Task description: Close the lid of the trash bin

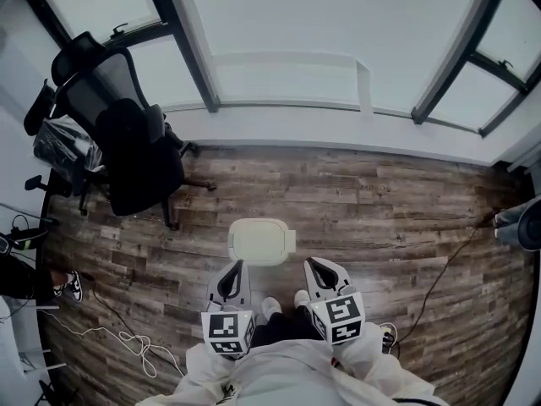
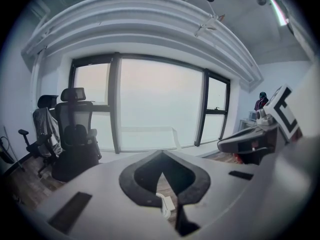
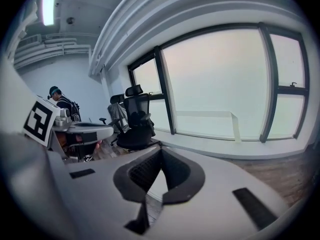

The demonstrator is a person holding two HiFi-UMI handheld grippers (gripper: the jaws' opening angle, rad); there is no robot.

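Office chair (image 1: 135, 155) left of trash bin (image 1: 260, 242)

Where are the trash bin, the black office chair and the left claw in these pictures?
trash bin (image 1: 262, 242), head view, on its pale top.
black office chair (image 1: 139, 163), head view, on its dark middle.
left claw (image 1: 239, 266), head view, at the tips of its jaws.
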